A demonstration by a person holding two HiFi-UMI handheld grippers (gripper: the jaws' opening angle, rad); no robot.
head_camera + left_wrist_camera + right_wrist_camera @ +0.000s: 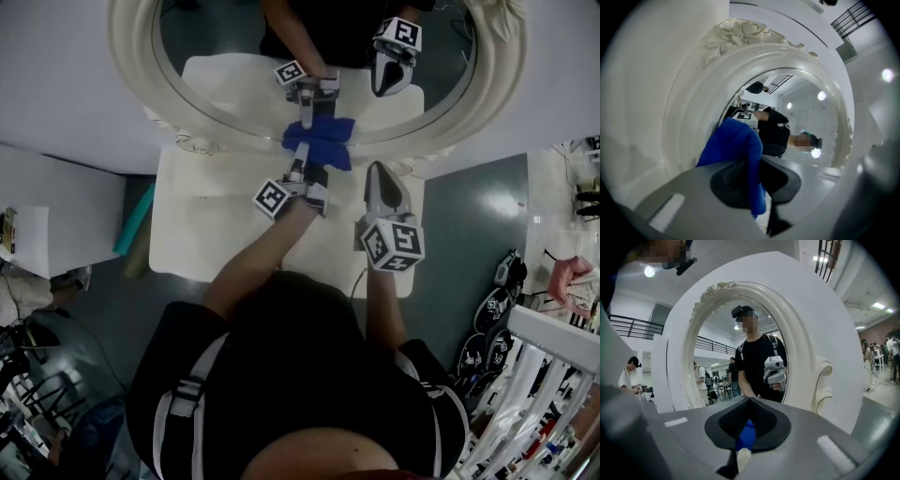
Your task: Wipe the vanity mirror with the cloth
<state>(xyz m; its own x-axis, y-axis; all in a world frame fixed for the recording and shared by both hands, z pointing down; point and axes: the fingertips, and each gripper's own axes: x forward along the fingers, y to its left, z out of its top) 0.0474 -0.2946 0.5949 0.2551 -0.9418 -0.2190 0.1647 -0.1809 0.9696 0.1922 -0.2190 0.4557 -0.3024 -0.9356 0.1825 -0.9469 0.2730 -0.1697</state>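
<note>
The vanity mirror (234,37) is oval, in a carved white frame (131,66), and stands at the back of a white table (206,225). My left gripper (302,159) is shut on a blue cloth (322,141), which is pressed against the lower edge of the glass. In the left gripper view the cloth (733,147) bunches between the jaws of the left gripper (752,180), close to the mirror (806,117). My right gripper (380,173) hovers just right of the cloth, shut and empty. In its own view the right gripper (747,416) faces the mirror (736,333), with the cloth (747,437) beyond its jaws.
A teal roll (136,220) leans at the table's left side. Another white surface (56,216) with papers lies further left. Shoes (492,323) and a white rack (553,352) stand on the floor at the right. Other people show in the mirror's reflection.
</note>
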